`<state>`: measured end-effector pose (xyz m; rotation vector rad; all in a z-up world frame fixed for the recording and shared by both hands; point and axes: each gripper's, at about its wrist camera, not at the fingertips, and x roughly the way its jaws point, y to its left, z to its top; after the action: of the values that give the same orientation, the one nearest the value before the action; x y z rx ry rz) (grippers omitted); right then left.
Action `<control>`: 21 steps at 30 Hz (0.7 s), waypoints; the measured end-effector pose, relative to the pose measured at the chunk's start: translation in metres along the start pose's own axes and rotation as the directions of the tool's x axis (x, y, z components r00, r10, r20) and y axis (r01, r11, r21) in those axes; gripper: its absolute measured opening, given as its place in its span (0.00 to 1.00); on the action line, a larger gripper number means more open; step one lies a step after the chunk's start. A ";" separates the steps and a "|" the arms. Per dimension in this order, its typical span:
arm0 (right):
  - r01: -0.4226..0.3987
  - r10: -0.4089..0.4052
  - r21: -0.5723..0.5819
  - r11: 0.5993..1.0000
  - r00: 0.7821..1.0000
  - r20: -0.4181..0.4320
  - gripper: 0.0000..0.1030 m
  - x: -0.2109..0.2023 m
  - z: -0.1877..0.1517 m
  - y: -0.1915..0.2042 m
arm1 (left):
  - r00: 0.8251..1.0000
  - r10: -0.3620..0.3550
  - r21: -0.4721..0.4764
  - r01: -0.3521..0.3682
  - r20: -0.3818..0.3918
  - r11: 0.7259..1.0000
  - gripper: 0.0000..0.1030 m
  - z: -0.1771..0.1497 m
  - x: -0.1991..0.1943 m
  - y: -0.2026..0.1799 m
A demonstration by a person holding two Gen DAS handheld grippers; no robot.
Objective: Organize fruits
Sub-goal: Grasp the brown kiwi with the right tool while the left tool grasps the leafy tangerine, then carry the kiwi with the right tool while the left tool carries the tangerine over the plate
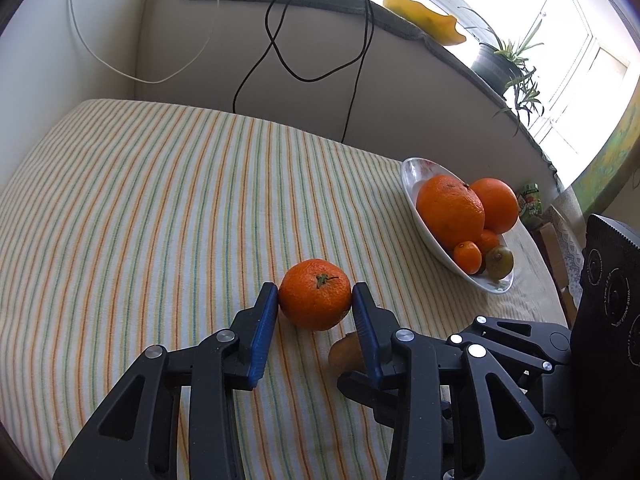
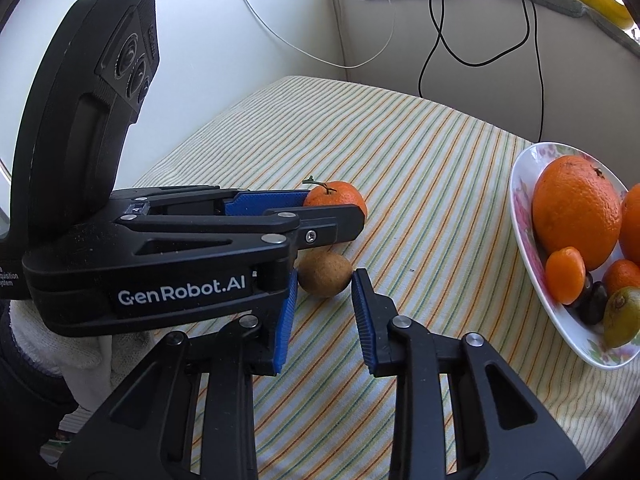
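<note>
- We see the left gripper [image 1: 315, 298] closed down to the width of a tangerine [image 1: 315, 300], its blue pads [image 1: 265, 322] pressing the fruit's two flanks; the fruit sits on the striped tablecloth [image 1: 140, 208], stem facing us.
- From the right wrist view, that same left gripper [image 2: 334, 204] lies across the frame at 9 o'clock, with the tangerine [image 2: 340, 196] at its tip.
- Our right gripper [image 2: 324, 284] stands partly open around a brown kiwi [image 2: 325, 274]: one blue finger just beside each end of the fruit. Whether the pads actually touch it we cannot tell. The kiwi rests on the cloth, right under the left gripper's finger.
- In the left wrist view the kiwi [image 1: 346, 354] peeks out at 5 o'clock of the tangerine, mostly hidden behind the finger.
- A white bowl [image 2: 520, 200] sits at 3 o'clock in the right wrist view, well apart from both grippers. It holds a large orange [image 2: 576, 210], smaller tangerines, a dark fruit and a greenish kiwi [image 2: 622, 316].
</note>
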<state>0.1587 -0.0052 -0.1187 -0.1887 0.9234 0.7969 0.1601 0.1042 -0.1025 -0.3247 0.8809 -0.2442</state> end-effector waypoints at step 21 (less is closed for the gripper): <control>-0.002 0.001 0.019 1.000 0.999 0.050 0.28 -0.045 -0.019 -0.014 | 0.999 0.001 0.052 -0.003 0.039 0.999 0.35 0.003 -0.013 -0.032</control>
<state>0.1403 -0.0479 -0.0977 -0.1511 0.8841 0.7911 0.1525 0.0800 -0.0794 -0.2792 0.8353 -0.2577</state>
